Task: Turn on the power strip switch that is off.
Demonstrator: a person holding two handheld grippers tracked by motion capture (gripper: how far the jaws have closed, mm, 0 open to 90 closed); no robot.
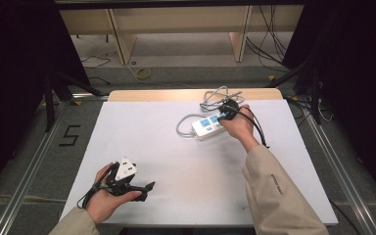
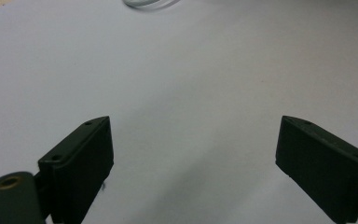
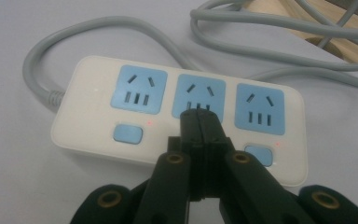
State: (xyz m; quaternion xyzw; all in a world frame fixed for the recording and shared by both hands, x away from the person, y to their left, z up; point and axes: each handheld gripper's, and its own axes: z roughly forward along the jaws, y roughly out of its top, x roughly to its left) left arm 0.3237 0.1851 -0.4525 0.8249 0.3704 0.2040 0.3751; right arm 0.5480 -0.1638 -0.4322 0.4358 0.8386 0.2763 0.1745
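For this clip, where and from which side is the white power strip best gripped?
Probably across the short width of the power strip, near the end where its grey cord enters, coming from above. It lies flat on the white table, with long sides parallel and that end clear of the shut right tool.

Just ahead of the black fingertips point(image 3: 200, 122) of the right gripper point(image 3: 200, 116) lies a cream-white power strip point(image 3: 98, 112) with three sky-blue socket faces cut by dark slots, sky-blue buttons under them, tiny red lights beside the buttons, and a pale grey cord point(image 3: 116, 25) looping beyond it. Brass-coloured rivets dot that gripper's black links. The left gripper point(image 2: 193, 158) has matte black pads point(image 2: 81, 168), spread over a plain white table sheet point(image 2: 191, 70), with light wood at its far edge point(image 1: 176, 95).
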